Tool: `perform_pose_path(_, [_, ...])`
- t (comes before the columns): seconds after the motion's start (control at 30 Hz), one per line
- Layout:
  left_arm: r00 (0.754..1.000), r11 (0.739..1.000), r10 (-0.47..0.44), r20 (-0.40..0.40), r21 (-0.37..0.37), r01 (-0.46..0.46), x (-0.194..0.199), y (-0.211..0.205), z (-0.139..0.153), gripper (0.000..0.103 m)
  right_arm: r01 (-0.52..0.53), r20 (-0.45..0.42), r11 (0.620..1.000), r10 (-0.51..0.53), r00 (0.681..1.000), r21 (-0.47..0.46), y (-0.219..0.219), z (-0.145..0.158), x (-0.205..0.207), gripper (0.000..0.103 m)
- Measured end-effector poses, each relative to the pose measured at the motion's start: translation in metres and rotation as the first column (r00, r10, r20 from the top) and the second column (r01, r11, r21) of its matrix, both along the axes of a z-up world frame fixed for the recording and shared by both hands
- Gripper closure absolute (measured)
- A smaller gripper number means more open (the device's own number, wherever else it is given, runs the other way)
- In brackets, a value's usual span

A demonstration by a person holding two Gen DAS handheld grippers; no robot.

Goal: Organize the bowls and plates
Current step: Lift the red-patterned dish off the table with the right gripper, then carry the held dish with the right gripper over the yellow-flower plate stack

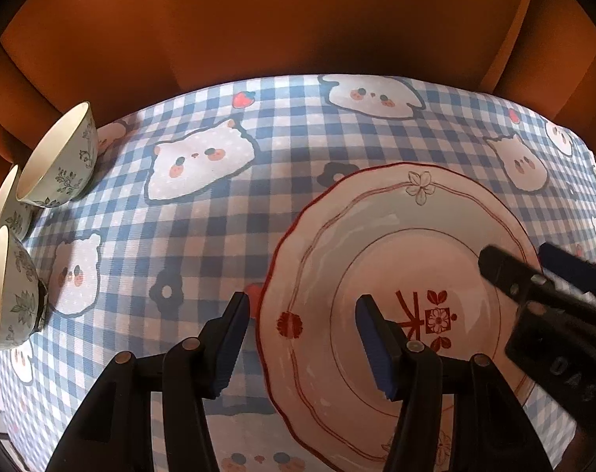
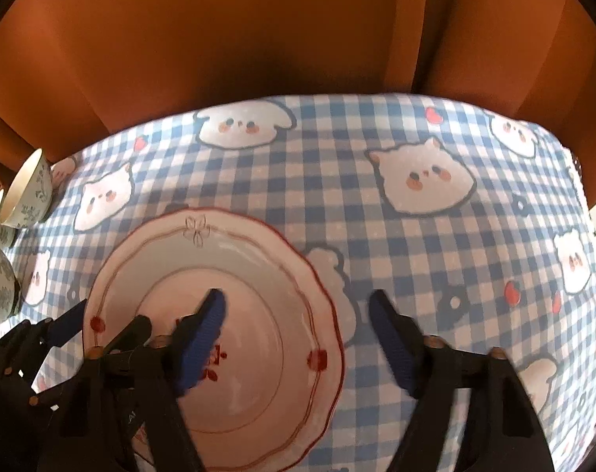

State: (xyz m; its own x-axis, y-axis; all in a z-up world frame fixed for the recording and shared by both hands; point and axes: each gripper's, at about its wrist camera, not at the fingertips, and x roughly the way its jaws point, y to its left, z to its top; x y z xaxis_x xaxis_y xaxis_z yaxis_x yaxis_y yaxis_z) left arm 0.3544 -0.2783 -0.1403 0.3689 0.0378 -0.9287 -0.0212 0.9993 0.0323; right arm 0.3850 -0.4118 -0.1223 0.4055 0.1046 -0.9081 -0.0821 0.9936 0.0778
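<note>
Both hand-held grippers hang over one plate [image 1: 396, 295], each straddling an opposite edge of it. On the left hand-held gripper [image 1: 304, 338], one blue pad [image 1: 229, 346] sits outside the scalloped red rim above the cloth, while the other [image 1: 374, 348] hangs over the plate's well; the jaws stand spread and press on nothing. In the right wrist view the right hand-held gripper [image 2: 298, 342] mirrors this: one pad [image 2: 201, 344] over the plate's centre, near the red flower mark, the other [image 2: 392, 348] out over the checked cloth beyond the rim. It too is spread, gripping nothing.

The stance reads as a setup for a two-sided pinch: a shallow, wide plate lying flat on the desk [image 1: 258, 204] offers only its rim to grab, and taking it from both sides should keep it level when lifted. Whether any pad already touches the plate cannot be told.

Three bowls [image 1: 58, 161] with leaf patterns stand close together at the far left edge of the desk, well apart from the plate; they look already gathered, so the plate seems to be the piece in hand.
</note>
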Motion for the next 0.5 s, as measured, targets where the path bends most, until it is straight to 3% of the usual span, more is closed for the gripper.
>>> perform_pose_path(0.07, [1.000, 1.000, -0.010, 0.001, -0.009, 0.010, -0.002, -0.005, 0.001, 0.046, -0.007, -0.023, 1.000, 0.006, 1.000, -0.006, 0.001, -0.005, -0.003, 0.046])
perform_pose_path(0.17, [1.000, 1.000, -0.014, 0.006, -0.014, 0.015, -0.004, -0.001, -0.001, 0.047, -0.010, -0.038, 1.000, 0.009, 0.999, -0.011, 0.002, -0.012, -0.007, 0.053])
perform_pose_path(0.5, [1.000, 1.000, -0.008, -0.001, -0.018, 0.008, 0.003, -0.003, 0.000, 0.047, -0.010, -0.046, 1.000, 0.009, 0.999, -0.026, 0.003, -0.021, -0.006, 0.054])
